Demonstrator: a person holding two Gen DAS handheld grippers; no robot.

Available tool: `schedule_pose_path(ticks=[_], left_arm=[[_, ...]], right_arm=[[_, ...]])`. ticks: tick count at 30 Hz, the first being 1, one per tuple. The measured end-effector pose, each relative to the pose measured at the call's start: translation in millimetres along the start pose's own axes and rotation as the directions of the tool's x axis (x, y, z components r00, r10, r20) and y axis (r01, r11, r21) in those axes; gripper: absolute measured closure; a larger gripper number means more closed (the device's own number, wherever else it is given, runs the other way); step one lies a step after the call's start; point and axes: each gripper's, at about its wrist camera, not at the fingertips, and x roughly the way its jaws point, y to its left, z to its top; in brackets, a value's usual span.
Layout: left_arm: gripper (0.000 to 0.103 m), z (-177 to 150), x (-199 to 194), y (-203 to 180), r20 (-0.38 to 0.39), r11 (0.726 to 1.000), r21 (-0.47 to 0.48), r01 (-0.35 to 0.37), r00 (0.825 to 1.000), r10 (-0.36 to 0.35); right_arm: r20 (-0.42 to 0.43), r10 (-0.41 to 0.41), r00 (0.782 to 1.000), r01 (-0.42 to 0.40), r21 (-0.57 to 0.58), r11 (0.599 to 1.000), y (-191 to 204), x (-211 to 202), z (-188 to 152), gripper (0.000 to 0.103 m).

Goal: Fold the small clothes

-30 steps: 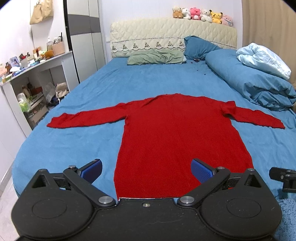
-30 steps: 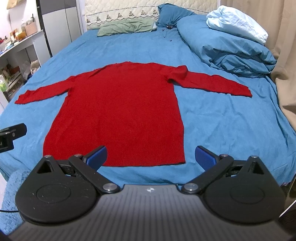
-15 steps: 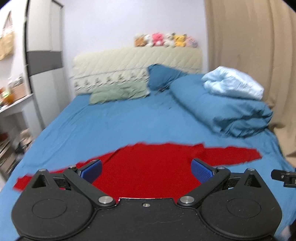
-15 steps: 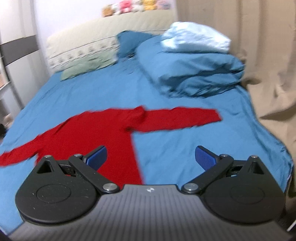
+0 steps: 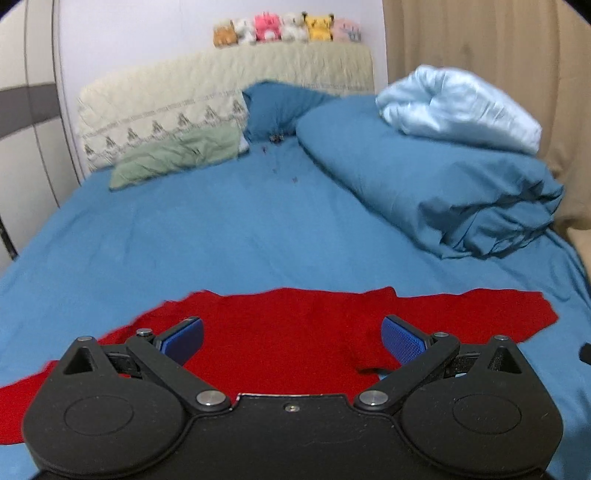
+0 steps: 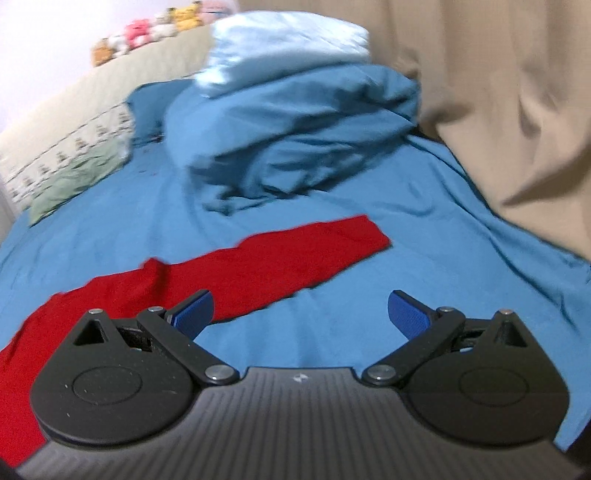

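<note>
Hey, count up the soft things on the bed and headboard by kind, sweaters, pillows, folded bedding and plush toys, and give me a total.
Red sweater: 1
Pillows: 2, green pillow and blue pillow
Folded bedding: 2, blue duvet and pale blue quilt
Plush toys on the headboard: 6
Total: 11

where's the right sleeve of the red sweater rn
In the right wrist view the sleeve lies flat on the blue sheet, just ahead of the open right gripper, its cuff pointing toward the folded duvet.

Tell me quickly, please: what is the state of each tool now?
Left tool: open, holding nothing, above the red sweater.
Right tool: open, holding nothing, near the sweater's sleeve.
</note>
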Motion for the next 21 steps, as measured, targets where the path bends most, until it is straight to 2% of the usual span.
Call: schedule_pose_path(ticks=[3,7,10,12,16,21], left_arm=[[0.000,-3,52,-6,-0.058,0.999,-0.029,0.019,0.998,-0.021],[0.000,-12,121,-4,-0.158,0.993,-0.114,0.038,0.986,-0.056],[0.000,-21,160,0,-0.176,0.988,-0.150,0.032,0.983,-0.059],[0.000,-29,179,-1,-0.186,0.990,-0.142,0.019,0.982,-0.046],[0.000,-44,203,3,-0.233,0.989,-0.139,0.042,0.970,-0.073],[0.000,-47,206,-5,-0.220,0.998,-0.051,0.036,0.974,-0.047]], right_arm=[[-0.006,-0.028,1.000,0.028,0.045,0.999,-16,37,-12,0.000],[-0.001,-0.007,1.000,0.007,0.092,0.996,-26,89,-20,0.000],[0.003,-0.016,1.000,0.016,0.107,0.994,-24,126,-21,0.001],[0.004,-0.032,0.999,0.031,0.110,0.993,-21,145,-24,0.010],[0.037,-0.060,0.998,0.057,0.080,0.995,-5,164,-28,0.020],[0.009,-0.096,0.995,0.093,0.137,0.986,1,184,-19,0.038]])
